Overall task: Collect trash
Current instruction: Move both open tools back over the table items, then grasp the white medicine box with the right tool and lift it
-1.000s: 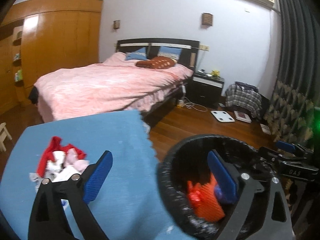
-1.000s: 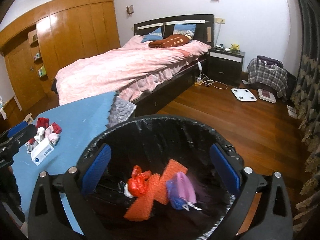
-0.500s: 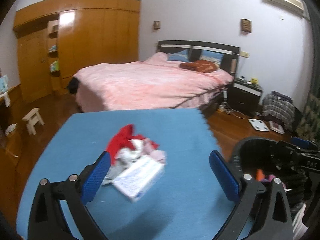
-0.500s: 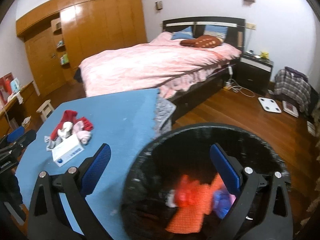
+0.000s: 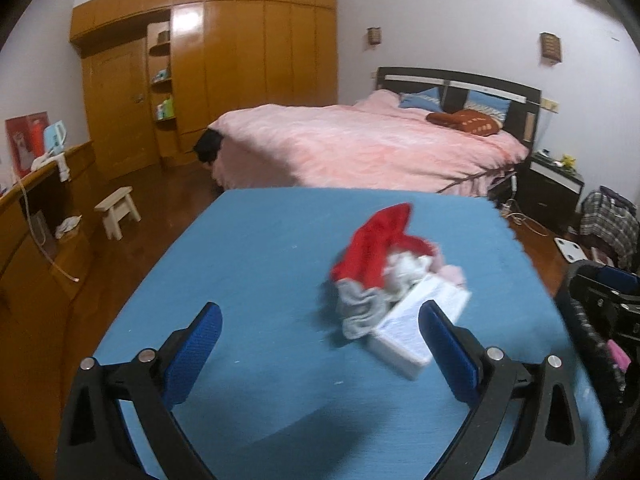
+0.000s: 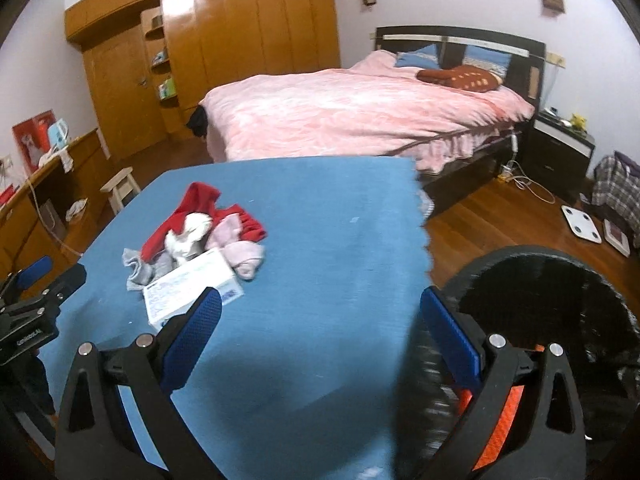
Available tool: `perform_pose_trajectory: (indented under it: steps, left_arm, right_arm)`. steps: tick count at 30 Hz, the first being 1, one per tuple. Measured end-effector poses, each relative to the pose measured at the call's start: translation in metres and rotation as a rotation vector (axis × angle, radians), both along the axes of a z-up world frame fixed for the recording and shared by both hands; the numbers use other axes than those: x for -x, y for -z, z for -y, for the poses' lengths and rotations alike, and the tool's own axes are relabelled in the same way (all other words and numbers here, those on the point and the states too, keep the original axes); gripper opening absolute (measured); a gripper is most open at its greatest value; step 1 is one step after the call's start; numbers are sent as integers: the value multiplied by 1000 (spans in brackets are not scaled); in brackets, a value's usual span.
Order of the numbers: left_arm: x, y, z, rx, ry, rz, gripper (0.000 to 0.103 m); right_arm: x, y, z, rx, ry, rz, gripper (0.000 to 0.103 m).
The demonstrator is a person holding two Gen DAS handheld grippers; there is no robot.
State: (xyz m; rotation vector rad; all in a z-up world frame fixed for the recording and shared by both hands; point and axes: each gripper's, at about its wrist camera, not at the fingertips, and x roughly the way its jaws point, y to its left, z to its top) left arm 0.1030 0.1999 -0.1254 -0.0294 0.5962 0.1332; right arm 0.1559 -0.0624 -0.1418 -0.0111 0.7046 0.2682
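Observation:
A heap of trash lies on the blue table [image 5: 260,264]: a red cloth [image 5: 376,240], grey and pink socks and crumpled white paper, with a white box [image 5: 416,324] against it. The heap also shows in the right wrist view, with the red cloth [image 6: 200,208] and white box [image 6: 192,284]. My left gripper [image 5: 320,352] is open and empty, just short of the box. My right gripper [image 6: 320,344] is open and empty over the table's right part. The black-lined bin [image 6: 560,300] stands off the table's right edge with orange trash [image 6: 504,420] inside.
A pink bed [image 5: 360,148] stands behind the table, wooden wardrobes [image 5: 224,72] at the back left, a small stool [image 5: 118,210] and a wooden desk [image 5: 36,216] on the left. A nightstand [image 6: 560,148], scale [image 6: 580,224] and cables lie on the wooden floor.
Both grippers swung left, away from the bin and over the table. The trash heap now sits near the left gripper's right finger. Both stay open.

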Motion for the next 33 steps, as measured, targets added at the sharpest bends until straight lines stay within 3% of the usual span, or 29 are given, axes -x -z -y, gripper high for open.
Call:
perform_pose_trajectory:
  steps: [18,28,33]
  left_arm:
    - [-13,32,-60,13,-55,-77,97]
    - [-13,39,-69,38,-62,-88,97]
    - [-13,39,-69,34,-59,-87,97]
  right_arm:
    - [-10,42,-108,46,-187,-103,97]
    - [-16,59,-123,112,-190,-160,97]
    - [-17,63,-110,117,-173,-173,97]
